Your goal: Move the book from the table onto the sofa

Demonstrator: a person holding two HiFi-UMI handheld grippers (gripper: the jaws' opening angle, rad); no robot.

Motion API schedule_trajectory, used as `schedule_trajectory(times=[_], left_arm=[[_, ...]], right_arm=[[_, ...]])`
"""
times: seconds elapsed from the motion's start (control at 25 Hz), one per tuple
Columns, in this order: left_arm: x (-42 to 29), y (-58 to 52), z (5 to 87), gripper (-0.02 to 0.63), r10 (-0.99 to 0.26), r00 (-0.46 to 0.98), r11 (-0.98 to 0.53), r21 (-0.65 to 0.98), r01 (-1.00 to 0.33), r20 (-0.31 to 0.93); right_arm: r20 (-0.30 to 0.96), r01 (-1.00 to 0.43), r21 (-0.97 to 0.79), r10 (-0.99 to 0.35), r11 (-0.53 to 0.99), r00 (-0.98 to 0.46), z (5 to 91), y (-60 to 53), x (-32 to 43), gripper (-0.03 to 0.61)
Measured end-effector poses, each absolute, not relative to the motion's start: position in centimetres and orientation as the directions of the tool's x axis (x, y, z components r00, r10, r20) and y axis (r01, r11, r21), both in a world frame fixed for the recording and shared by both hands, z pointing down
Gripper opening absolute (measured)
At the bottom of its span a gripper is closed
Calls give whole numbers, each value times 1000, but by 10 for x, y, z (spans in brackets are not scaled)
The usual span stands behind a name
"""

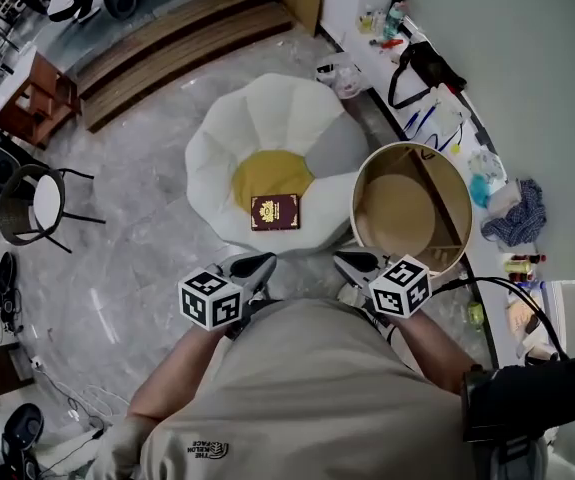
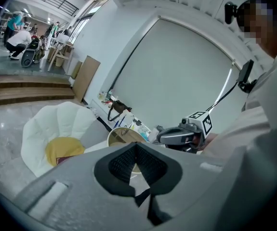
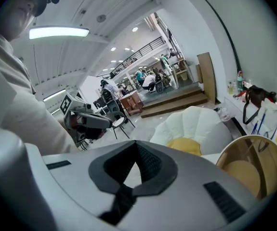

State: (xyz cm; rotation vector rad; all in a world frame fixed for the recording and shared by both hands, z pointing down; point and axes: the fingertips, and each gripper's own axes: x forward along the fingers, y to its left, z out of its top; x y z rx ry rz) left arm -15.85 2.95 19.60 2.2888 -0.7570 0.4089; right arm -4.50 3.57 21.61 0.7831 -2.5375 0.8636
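A dark red book (image 1: pixel 274 212) lies flat on the yellow centre of the white flower-shaped sofa (image 1: pixel 267 118). My left gripper (image 1: pixel 257 265) and right gripper (image 1: pixel 352 262) are held close to my chest, just short of the sofa's near edge, both shut and holding nothing. In the left gripper view the shut left gripper (image 2: pixel 137 146) points over the sofa (image 2: pixel 46 124), with a sliver of the book (image 2: pixel 62 159) showing and the right gripper (image 2: pixel 177 135) beside it. In the right gripper view the shut right gripper (image 3: pixel 137 146) faces the sofa (image 3: pixel 196 124); the left gripper (image 3: pixel 87 121) is at the left.
A round wooden table (image 1: pixel 464 203) stands right of the sofa. Behind it a cluttered counter (image 1: pixel 437 98) with a black bag runs along the wall. A black chair (image 1: pixel 32 203) stands on the left. Wooden steps (image 1: pixel 167 48) lie beyond the sofa.
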Motion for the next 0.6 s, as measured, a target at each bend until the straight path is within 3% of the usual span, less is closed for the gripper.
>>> schedule_trajectory(times=[0.6], left_arm=[[-151,21,197,8,-414,774,-592,505,-628,479]], right_arm=[[470,-583,-451,-375,676,-799,213,33,-44,12]])
